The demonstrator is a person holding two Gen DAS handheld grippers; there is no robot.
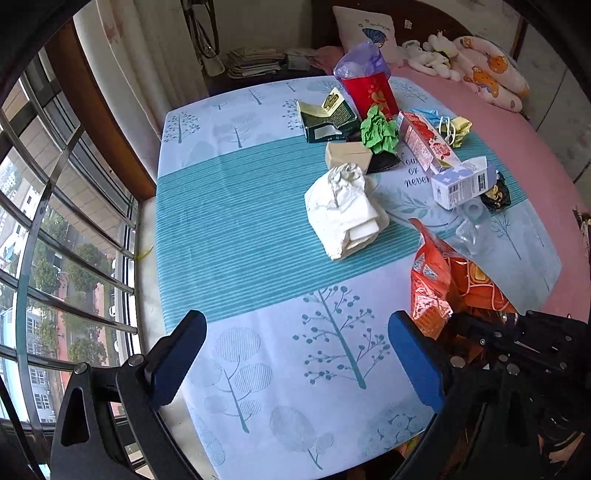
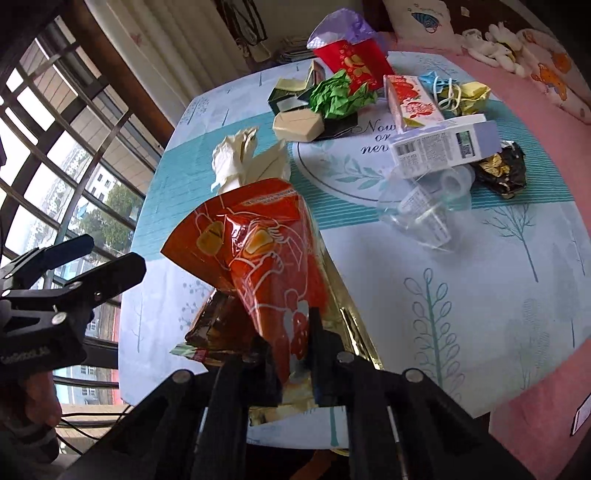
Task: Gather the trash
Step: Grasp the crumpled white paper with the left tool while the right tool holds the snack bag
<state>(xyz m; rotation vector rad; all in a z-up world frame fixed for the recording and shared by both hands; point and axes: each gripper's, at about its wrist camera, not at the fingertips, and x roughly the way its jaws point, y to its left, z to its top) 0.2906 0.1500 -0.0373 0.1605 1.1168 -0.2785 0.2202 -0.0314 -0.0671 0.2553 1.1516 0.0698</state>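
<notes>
Trash lies at the far side of the table (image 1: 258, 229): a white crumpled paper bag (image 1: 343, 214), a green paper wad (image 1: 378, 129), a red bag (image 1: 369, 92), a dark green box (image 1: 325, 122), a lavender carton (image 1: 461, 184) and a clear plastic cup (image 1: 472, 218). My left gripper (image 1: 299, 354) hangs open above the near cloth, with nothing between its blue pads (image 1: 184, 354). My right gripper (image 2: 291, 332) is shut on an orange snack bag (image 2: 266, 251), which is lifted off the table. That orange snack bag (image 1: 443, 280) also shows at the right of the left wrist view.
A barred window (image 1: 55, 240) runs along the left of the table. A pink bed (image 1: 517, 147) with a pillow (image 1: 364, 33) and plush toys (image 1: 436, 55) lies to the right and behind. A black-gold wrapper (image 2: 502, 173) and a red-white carton (image 2: 410, 103) lie in the pile.
</notes>
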